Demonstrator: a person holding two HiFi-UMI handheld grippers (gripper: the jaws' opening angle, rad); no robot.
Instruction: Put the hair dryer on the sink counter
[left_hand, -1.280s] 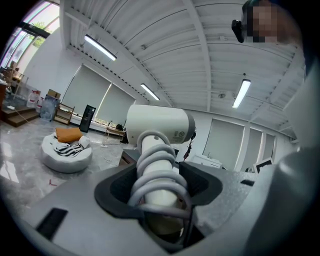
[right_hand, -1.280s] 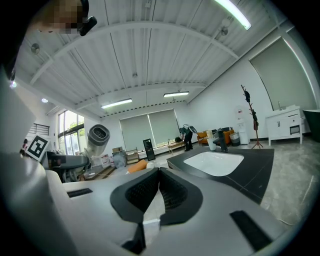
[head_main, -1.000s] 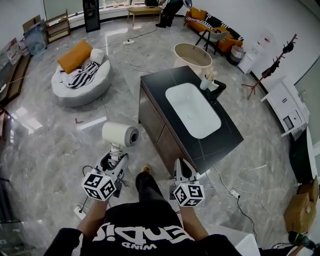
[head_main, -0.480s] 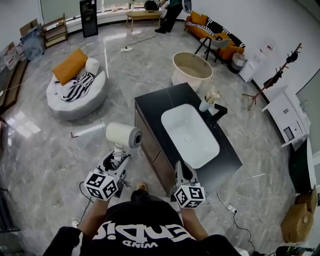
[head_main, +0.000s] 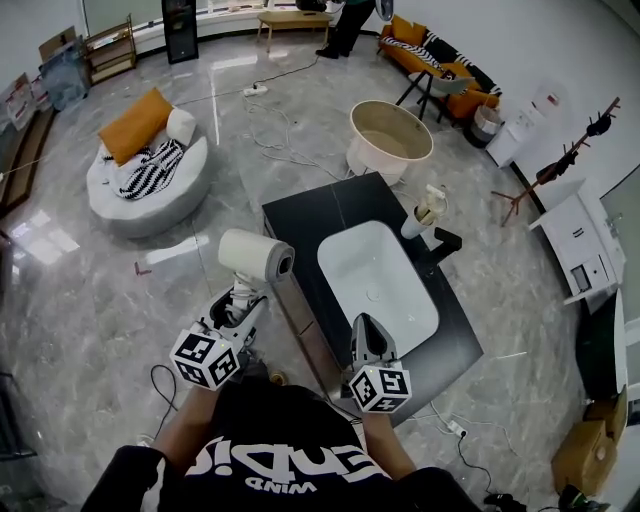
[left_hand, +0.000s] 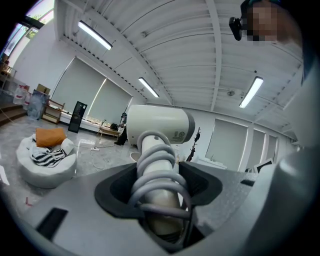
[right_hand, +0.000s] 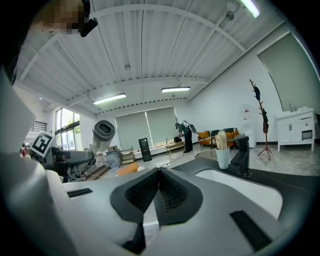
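Note:
The white hair dryer (head_main: 255, 258) stands upright in my left gripper (head_main: 232, 312), which is shut on its handle with the grey cord coiled round it (left_hand: 159, 172). Its barrel (left_hand: 159, 125) points right, just off the left edge of the black sink counter (head_main: 310, 225). The white basin (head_main: 378, 285) is set in the counter's middle. My right gripper (head_main: 367, 345) is shut and empty, hovering over the counter's near end by the basin. From the right gripper view the dryer (right_hand: 102, 132) shows at the left.
A black faucet (head_main: 445, 241) and a cup of brushes (head_main: 426, 212) stand at the counter's right edge. Beyond are a round tub (head_main: 390, 140), a round grey bed with an orange cushion (head_main: 140, 170), floor cables (head_main: 280, 130) and a person (head_main: 350, 20) far off.
The view has moved closer to the counter. Both grippers have advanced: the dryer now stands beside the counter's left edge, and the right gripper is over the counter's near end.

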